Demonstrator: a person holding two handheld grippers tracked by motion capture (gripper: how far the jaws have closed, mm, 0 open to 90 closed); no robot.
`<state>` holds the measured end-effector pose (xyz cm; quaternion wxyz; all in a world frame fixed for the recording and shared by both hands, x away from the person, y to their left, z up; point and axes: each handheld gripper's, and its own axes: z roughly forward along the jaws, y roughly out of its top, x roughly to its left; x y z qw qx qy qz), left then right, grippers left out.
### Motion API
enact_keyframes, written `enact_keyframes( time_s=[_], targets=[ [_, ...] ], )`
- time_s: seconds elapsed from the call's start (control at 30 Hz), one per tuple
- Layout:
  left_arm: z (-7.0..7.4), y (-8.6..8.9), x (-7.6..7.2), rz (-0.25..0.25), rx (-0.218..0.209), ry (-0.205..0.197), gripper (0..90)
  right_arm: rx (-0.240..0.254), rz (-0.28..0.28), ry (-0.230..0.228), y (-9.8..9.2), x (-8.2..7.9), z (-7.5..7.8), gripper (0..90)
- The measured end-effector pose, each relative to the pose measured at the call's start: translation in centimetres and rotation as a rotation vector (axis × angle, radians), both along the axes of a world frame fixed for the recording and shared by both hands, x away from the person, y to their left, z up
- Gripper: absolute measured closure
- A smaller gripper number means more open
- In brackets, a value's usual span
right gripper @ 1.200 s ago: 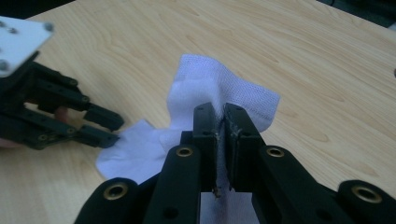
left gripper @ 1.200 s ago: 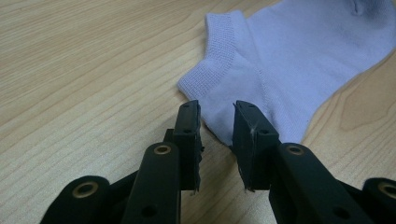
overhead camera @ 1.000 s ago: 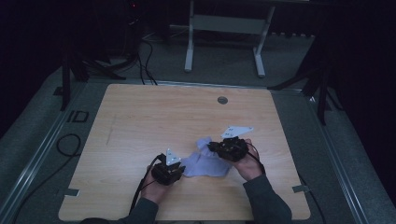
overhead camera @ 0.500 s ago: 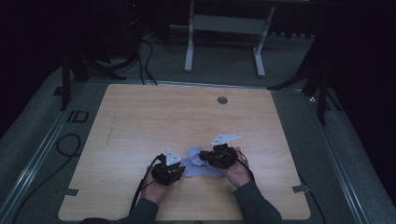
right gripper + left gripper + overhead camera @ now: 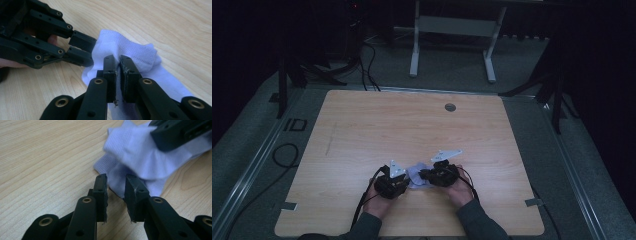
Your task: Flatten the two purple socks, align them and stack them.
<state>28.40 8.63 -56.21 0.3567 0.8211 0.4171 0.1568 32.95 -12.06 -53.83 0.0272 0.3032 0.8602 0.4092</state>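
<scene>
A white sock [image 5: 416,175] lies bunched on the wooden table [image 5: 412,130] near its front edge, between my two grippers. My right gripper [image 5: 118,61] is shut on a raised fold of the sock [image 5: 135,50], just below the ribbed cuff. My left gripper [image 5: 116,182] stands open with a clear gap between its jaws. A corner of the sock [image 5: 135,155] lies just at its tips, and the pads do not press on it. In the high view the left gripper [image 5: 404,184] and the right gripper [image 5: 424,176] face each other, almost touching.
A small round grommet [image 5: 450,107] sits near the table's far edge. Bare wood stretches left, right and beyond the hands. Cables [image 5: 287,155] lie on the floor at the left, and a metal frame [image 5: 452,30] stands behind the table.
My right gripper has moved left and down toward the left gripper, carrying the sock with it. The sock, spread out before, is now bunched small. The left gripper has stayed put.
</scene>
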Motion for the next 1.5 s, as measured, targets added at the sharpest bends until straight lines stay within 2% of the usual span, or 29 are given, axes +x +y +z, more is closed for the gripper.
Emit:
enact_keyframes(
  time_s=[0.27, 0.5, 0.73, 0.8, 0.83, 0.97, 1.03, 1.17, 1.37, 1.5],
  targets=[
    [0.0, 0.0, 0.0, 0.001, -0.002, 0.002, 71.3, 0.016, -0.014, 0.025, 0.4, 0.2, -0.7, 83.0],
    [0.0, 0.1, 0.0, -0.003, -0.003, 0.003, 71.6, 0.047, -0.028, -0.013, 0.2, 0.0, 0.3, 83.3],
    [0.0, 0.3, 0.1, -0.001, -0.014, 0.013, 71.2, 0.034, -0.023, -0.001, 0.6, 0.3, -0.1, 82.5],
    [0.1, 0.4, 0.1, 0.002, -0.018, 0.019, 70.5, 0.032, -0.026, 0.003, 0.7, 0.4, -0.4, 76.8],
    [0.1, 0.5, 0.1, 0.006, -0.022, 0.022, 70.4, 0.029, -0.033, 0.019, 0.7, 0.5, -0.6, 68.6],
    [0.2, 0.8, 0.1, 0.011, -0.028, 0.023, 70.4, 0.036, -0.034, 0.018, 0.6, 0.5, -0.5, 63.9],
    [0.3, 0.8, 0.1, 0.014, -0.031, 0.019, 70.4, 0.052, -0.033, 0.001, 0.3, 0.3, -0.1, 60.7],
    [0.4, 1.0, 0.1, 0.019, -0.035, 0.018, 70.4, 0.082, -0.050, -0.022, -0.7, 0.3, 0.6, 60.7],
    [0.3, 0.9, 0.2, 0.020, -0.031, 0.021, 70.5, 0.045, -0.090, -0.050, -2.8, 0.2, 1.0, 63.8],
    [0.4, 1.0, 0.2, 0.022, -0.031, 0.016, 70.5, -0.018, -0.128, -0.072, -4.6, 0.3, 0.8, 63.8]
  ],
)
